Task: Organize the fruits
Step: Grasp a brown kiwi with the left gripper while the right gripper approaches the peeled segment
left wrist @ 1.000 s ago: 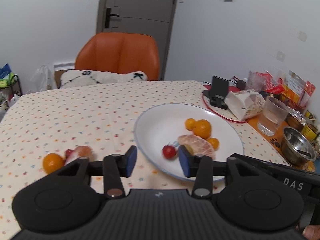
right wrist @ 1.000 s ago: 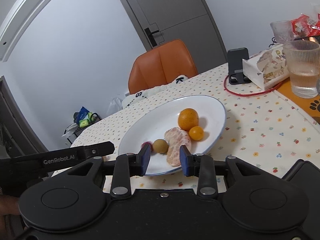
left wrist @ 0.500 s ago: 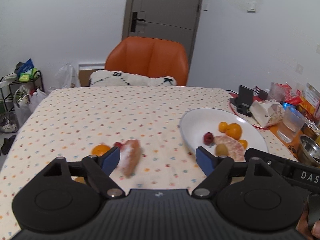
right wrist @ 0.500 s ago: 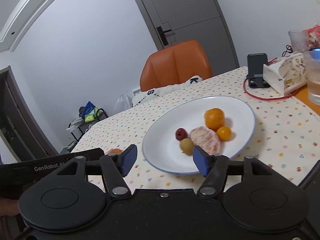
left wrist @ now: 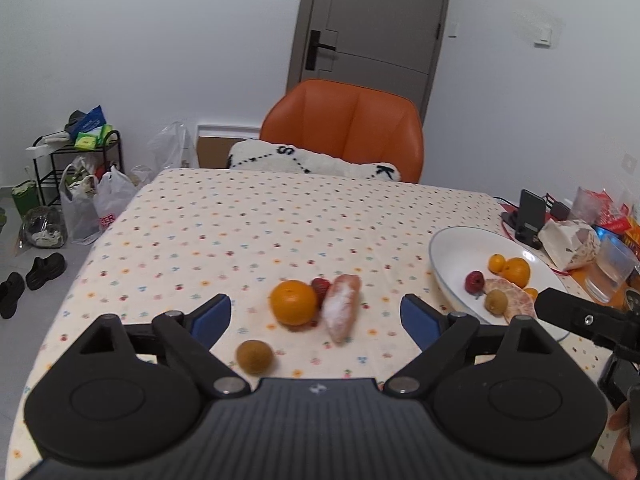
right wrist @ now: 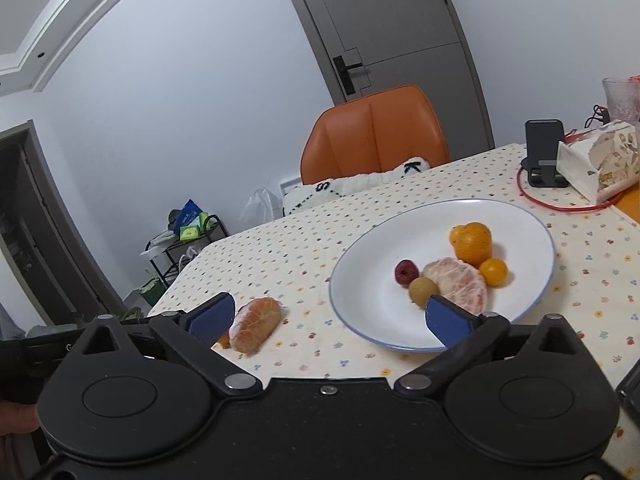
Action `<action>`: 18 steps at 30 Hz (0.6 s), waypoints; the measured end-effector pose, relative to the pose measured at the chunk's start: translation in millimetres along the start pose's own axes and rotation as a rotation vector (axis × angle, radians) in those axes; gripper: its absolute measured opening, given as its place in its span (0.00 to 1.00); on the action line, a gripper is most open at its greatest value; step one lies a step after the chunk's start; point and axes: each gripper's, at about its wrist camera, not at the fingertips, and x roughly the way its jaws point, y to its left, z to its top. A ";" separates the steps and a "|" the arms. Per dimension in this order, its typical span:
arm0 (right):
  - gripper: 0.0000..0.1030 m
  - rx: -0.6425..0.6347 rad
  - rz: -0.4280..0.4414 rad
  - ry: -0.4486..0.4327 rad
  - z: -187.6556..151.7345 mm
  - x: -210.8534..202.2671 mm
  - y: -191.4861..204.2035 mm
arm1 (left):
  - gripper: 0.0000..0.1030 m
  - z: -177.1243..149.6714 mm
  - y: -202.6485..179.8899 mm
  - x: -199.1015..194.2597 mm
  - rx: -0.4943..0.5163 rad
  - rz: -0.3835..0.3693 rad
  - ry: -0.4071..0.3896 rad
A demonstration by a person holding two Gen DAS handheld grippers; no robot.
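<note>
My left gripper (left wrist: 316, 314) is open and empty, hovering above the dotted tablecloth. Ahead of it lie an orange (left wrist: 293, 302), a small red fruit (left wrist: 319, 286), a peeled citrus segment (left wrist: 342, 306) and, nearer, a brownish-green round fruit (left wrist: 254, 356). The white plate (left wrist: 448, 250) at the right holds several fruits. My right gripper (right wrist: 327, 316) is open and empty, in front of the plate (right wrist: 368, 292), which carries an orange (right wrist: 473, 244), a small orange (right wrist: 493, 272), a peeled citrus (right wrist: 456, 282), a red fruit (right wrist: 406, 272) and a green-brown fruit (right wrist: 422, 291). The segment (right wrist: 256, 324) lies by the left finger.
An orange chair (left wrist: 344, 128) with a white cushion (left wrist: 312, 160) stands at the far table edge. A phone stand (right wrist: 544, 152), tissue box (right wrist: 596, 168), red cable and glass (left wrist: 612, 264) crowd the right side. Bags and a rack (left wrist: 76, 168) sit on the floor at left.
Both grippers have opened wide and drawn back. The left view has swung left from the plate to the loose fruit on the cloth; a brownish-green fruit has come into view.
</note>
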 end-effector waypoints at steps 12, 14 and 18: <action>1.00 -0.035 0.021 0.043 -11.3 12.2 23.1 | 0.88 -16.0 35.3 -6.1 -0.048 0.006 0.017; 1.00 -0.045 0.026 0.052 -13.3 14.8 27.7 | 0.88 -18.8 39.7 -6.1 -0.051 0.009 0.016; 1.00 -0.057 0.034 0.067 -15.8 20.2 35.1 | 0.87 -22.0 47.0 -4.3 -0.061 0.007 0.016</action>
